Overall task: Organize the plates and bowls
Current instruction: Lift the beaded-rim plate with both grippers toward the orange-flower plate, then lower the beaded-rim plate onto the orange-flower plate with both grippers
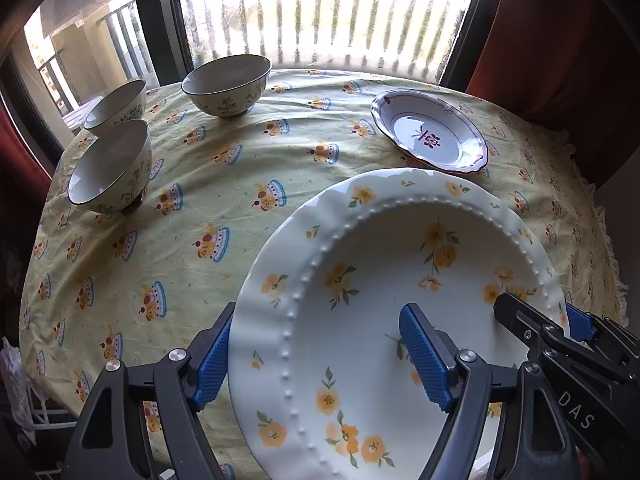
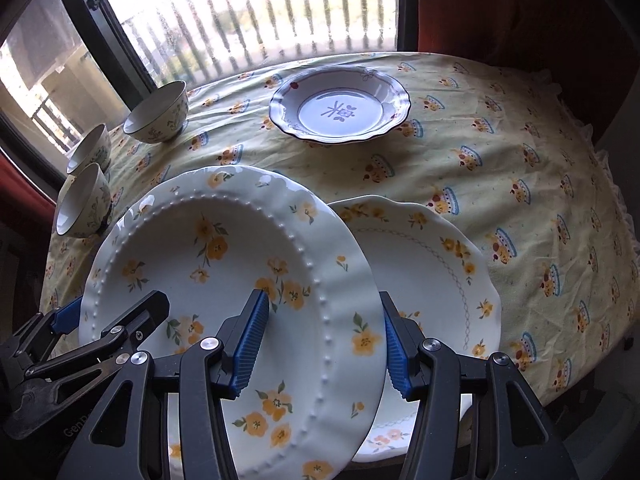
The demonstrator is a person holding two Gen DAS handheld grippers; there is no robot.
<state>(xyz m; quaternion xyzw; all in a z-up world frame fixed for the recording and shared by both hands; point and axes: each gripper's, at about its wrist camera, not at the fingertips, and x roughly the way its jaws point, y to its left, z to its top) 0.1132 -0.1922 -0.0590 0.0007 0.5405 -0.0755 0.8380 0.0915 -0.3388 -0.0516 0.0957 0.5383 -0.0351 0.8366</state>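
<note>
Nearest us, our left gripper (image 1: 320,354) and right gripper (image 2: 326,344) each clamp an opposite rim of the yellow-flowered plate (image 2: 224,280), lifted over a second flowered plate (image 2: 432,280). Farther off sit the purple-rimmed dish (image 2: 340,104) and, far left, three bowls (image 1: 110,166).

Daylight enters through the tall dark-framed glass window (image 1: 320,12) ahead of me, overexposed to white. The counter's pale yellow patterned cloth (image 1: 248,136) is evenly lit; soft shadows fall toward me. Glare spots mark the glossy white yellow-flowered plate (image 2: 224,264). Fisheye bending and dark corners in both views. Focus sharp.
</note>
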